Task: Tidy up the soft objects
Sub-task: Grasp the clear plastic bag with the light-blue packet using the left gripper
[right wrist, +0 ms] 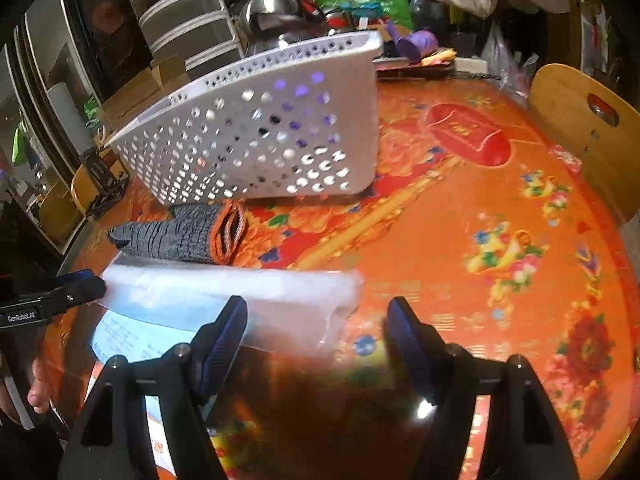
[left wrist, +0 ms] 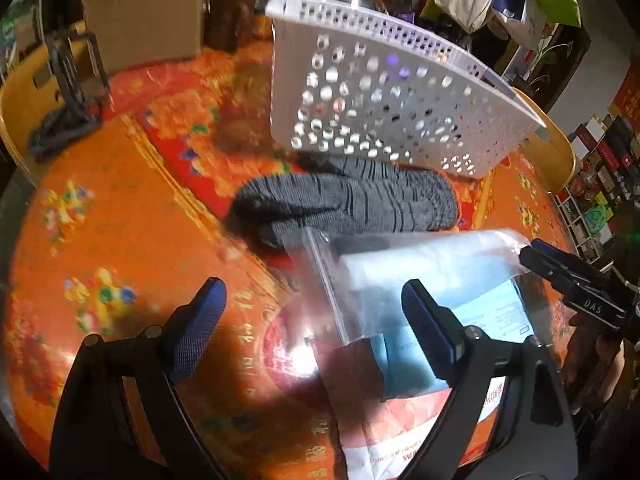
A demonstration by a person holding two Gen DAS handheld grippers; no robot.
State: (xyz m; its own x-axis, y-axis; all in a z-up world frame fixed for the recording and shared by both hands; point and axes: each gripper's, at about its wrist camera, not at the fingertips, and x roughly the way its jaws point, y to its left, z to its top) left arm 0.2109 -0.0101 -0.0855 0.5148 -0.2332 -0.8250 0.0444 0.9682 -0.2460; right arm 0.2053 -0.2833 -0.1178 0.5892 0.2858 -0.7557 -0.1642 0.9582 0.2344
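Left gripper (left wrist: 316, 320): jaws wide apart, holding nothing. Its right-hand finger overlaps the clear zip bag (left wrist: 420, 280), which has pale blue contents and a printed label.

Right gripper (right wrist: 316, 340): also spread and empty. Its left-hand finger is in front of the same bag's near edge. Each tool's tip sits at an opposite end of the bag.

Bag appears to lie on the orange floral tablecloth (right wrist: 500, 200); contact not certain.

Just ahead of the bag: grey knit gloves (right wrist: 180, 236) with orange cuffs. Beyond them, touching or nearly so: white perforated basket (right wrist: 260, 128).

Risks, as I judge them:
- The film is slick and loose. A shallow pinch could catch plastic only, so the bag may slip out or sag on the lift.
- Both tools work the same small bag, so the fingers could knock together.
- Dragging the bag forward may push the gloves against the basket.
- The basket wall stands high, so a low carry could snag the rim.

Pose: both tools are low over the table, tilted down and aimed at the basket, converging on the bag from either side.
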